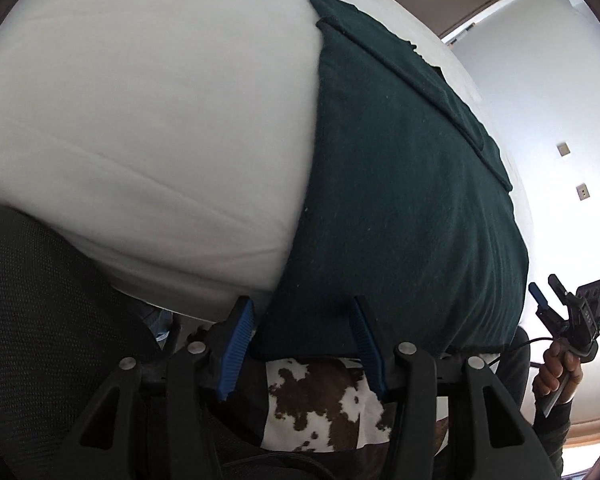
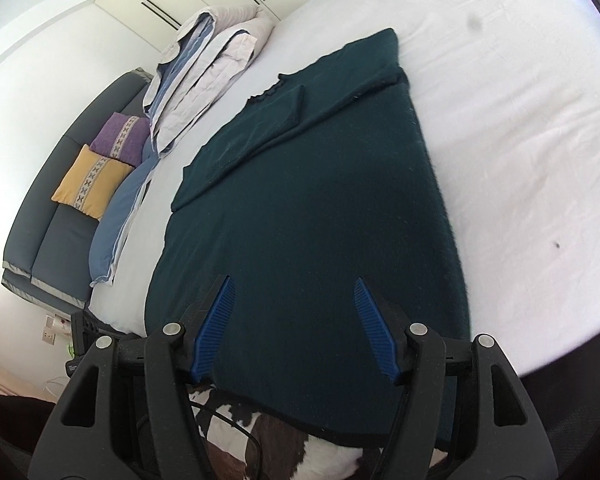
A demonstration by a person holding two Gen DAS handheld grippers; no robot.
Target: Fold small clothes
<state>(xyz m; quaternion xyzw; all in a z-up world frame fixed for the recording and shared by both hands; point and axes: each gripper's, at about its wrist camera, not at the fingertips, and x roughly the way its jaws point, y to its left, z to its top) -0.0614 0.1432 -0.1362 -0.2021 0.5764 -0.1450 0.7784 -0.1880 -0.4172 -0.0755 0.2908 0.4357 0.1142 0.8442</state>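
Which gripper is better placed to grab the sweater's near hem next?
Likely either: left gripper brackets the dark green sweater's near-left hem corner, right gripper hangs open near the hem's middle.

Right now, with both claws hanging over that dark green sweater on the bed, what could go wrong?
The green sweater hangs off the near edge of the white bed, so a careless tug could probably drag it to the floor. Both the left gripper and the right gripper are open and hold nothing; closing on one layer only might undo the folded sleeve.
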